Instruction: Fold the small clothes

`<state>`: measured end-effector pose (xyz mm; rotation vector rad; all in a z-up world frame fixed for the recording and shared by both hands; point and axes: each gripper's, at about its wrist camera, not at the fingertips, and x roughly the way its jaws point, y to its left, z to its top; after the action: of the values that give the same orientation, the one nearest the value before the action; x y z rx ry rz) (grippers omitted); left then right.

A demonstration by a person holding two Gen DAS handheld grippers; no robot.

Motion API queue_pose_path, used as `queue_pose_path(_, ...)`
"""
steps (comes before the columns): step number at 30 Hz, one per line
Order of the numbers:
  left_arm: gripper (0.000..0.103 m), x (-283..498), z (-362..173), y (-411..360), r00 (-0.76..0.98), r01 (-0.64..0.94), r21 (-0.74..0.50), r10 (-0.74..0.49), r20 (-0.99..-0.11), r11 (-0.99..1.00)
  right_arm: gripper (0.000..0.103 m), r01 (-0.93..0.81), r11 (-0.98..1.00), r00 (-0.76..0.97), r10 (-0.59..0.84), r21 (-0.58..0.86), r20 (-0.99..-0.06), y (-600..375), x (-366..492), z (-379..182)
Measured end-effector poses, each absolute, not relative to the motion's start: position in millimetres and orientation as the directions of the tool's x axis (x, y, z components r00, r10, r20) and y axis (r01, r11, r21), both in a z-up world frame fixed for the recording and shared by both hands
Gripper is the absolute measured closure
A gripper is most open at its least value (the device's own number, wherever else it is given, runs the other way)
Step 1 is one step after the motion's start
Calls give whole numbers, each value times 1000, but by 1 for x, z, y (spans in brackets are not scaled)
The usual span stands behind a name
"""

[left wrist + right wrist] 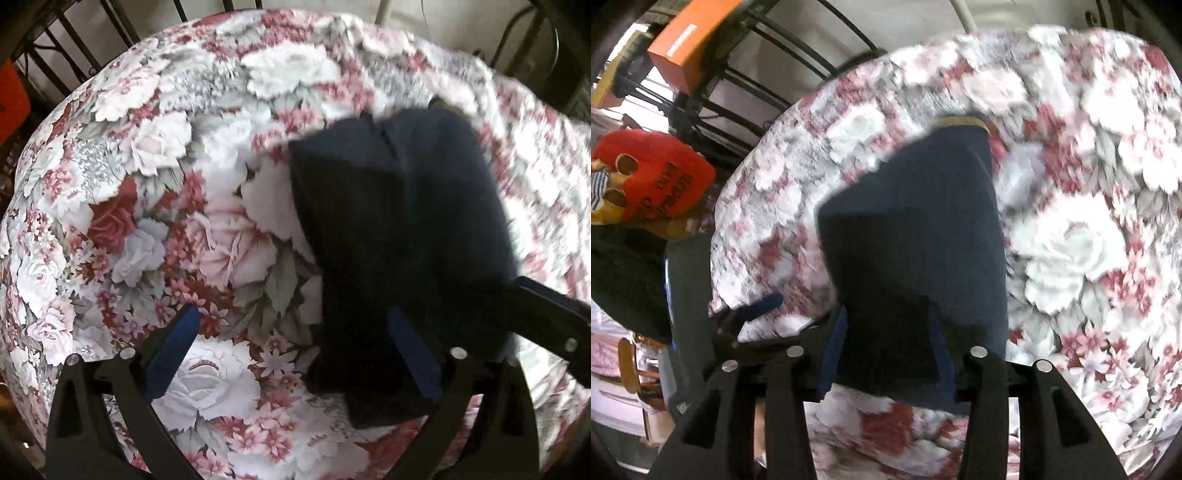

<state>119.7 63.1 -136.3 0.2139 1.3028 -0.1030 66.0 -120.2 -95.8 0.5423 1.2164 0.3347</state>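
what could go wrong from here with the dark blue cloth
1. The right gripper holds the dark navy garment only near one edge, so it may slip out of the fingers.
2. The left gripper is open, with one blue-padded finger off the cloth, so closing may pinch the floral tablecloth instead.
3. Both views are blurred by motion, so the fold may land crooked.
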Motion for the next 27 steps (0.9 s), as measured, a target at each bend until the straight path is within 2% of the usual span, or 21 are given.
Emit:
queue_pose_path(3, 4, 120, -163, 68, 208, 188, 74, 34, -978, 979, 64, 26, 806, 272, 564, 592, -780, -125, 64, -119)
queue_pose_path(4, 4, 120, -166, 70, 202, 178, 56, 19, -979, 982, 77, 36, 809, 260, 560, 587, -787, -127, 64, -130)
queue_pose_path(5, 4, 121, -169, 72, 197, 165, 39, 6, -980, 985, 96, 51, 807, 256, 558, 588, -789, -129, 63, -136)
queue_pose_path(6, 4, 121, -171, 74, 189, 155, 27, -3, -982, 988, 103, 83, 801, 254, 558, 593, -790, -136, 63, -144)
queue_pose_path(9, 4, 122, -174, 77, 186, 143, 7, -19, -982, 990, 103, 183, 693, 245, 654, 697, -715, -156, 67, -168)
queue_pose_path(11, 4, 123, -173, 77, 180, 126, -1, -24, -983, 992, 103, 184, 697, 245, 650, 693, -719, -155, 67, -162)
queue_pose_path(12, 4, 124, -168, 78, 175, 112, -10, -30, -984, 994, 100, 170, 714, 247, 636, 679, -731, -151, 67, -155)
queue_pose_path(14, 4, 129, -153, 82, 192, 95, -20, -38, -981, 995, 87, 120, 736, 271, 621, 666, -735, -143, 69, -131)
queue_pose_path(18, 5, 136, -117, 79, 311, 85, -43, -68, -948, 995, 75, 38, 774, 401, 567, 632, -719, -138, 90, -92)
queue_pose_path(21, 5, 152, -115, 72, 343, 78, -23, -48, -938, 997, 74, 50, 811, 469, 496, 582, -731, -140, 116, -85)
queue_pose_path(25, 4, 171, -148, 68, 271, 64, 10, -7, -963, 998, 75, 99, 809, 447, 484, 579, -752, -150, 138, -112)
queue_pose_path(27, 4, 173, -165, 68, 240, 72, 13, -4, -971, 997, 84, 121, 780, 421, 519, 614, -744, -153, 146, -135)
